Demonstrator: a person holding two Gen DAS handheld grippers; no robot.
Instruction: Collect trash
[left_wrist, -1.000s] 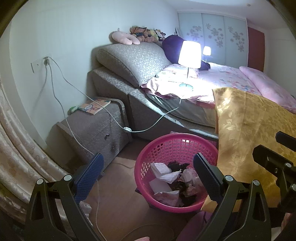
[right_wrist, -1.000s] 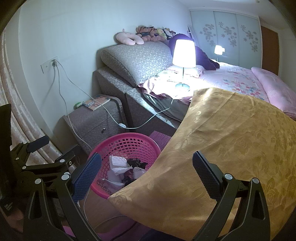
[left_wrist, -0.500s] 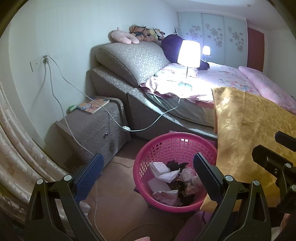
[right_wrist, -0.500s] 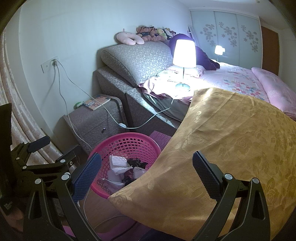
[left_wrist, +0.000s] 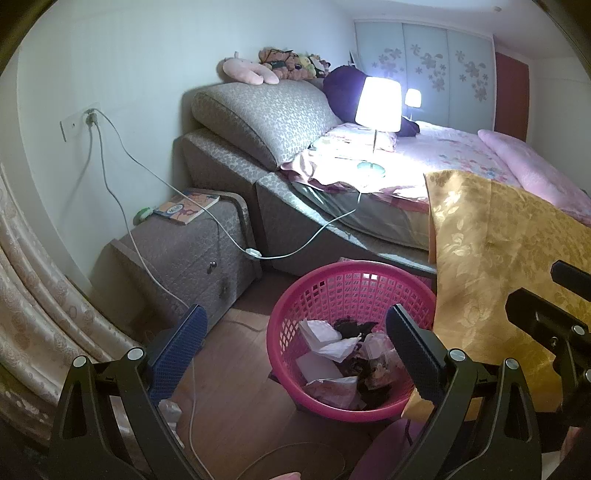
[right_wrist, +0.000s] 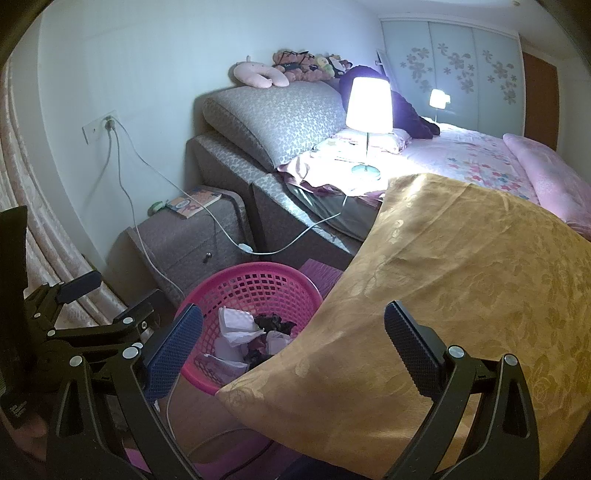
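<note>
Hidden from us: the near side of the pink basket (right_wrist: 255, 291) is covered in the right wrist view by the gold pillow (right_wrist: 461, 295), and the pillow's lower right part runs out of frame.
Hard to make out: we see white crumpled paper (left_wrist: 325, 339) and dark scraps in the basket, but we cannot name the dark pieces.
Trash: it lies inside the basket, which stands on the wooden floor (left_wrist: 236, 398) beside the long edge of the bed (left_wrist: 369, 225), near the bedside cabinet (left_wrist: 184, 254).
Cut off: the white cable (left_wrist: 192, 406) on the floor leaves the bottom of the left wrist view.
Left gripper (left_wrist: 291, 343): we find it held above the floor, pointing at the basket, fingers spread wide and grasping nothing.
Right gripper (right_wrist: 291, 343): held level over the pillow's near corner, fingers released and wide apart, not touching the pillow as far as we can tell.
Between the two: each gripper shows at the edge of the other's view, side by side.
</note>
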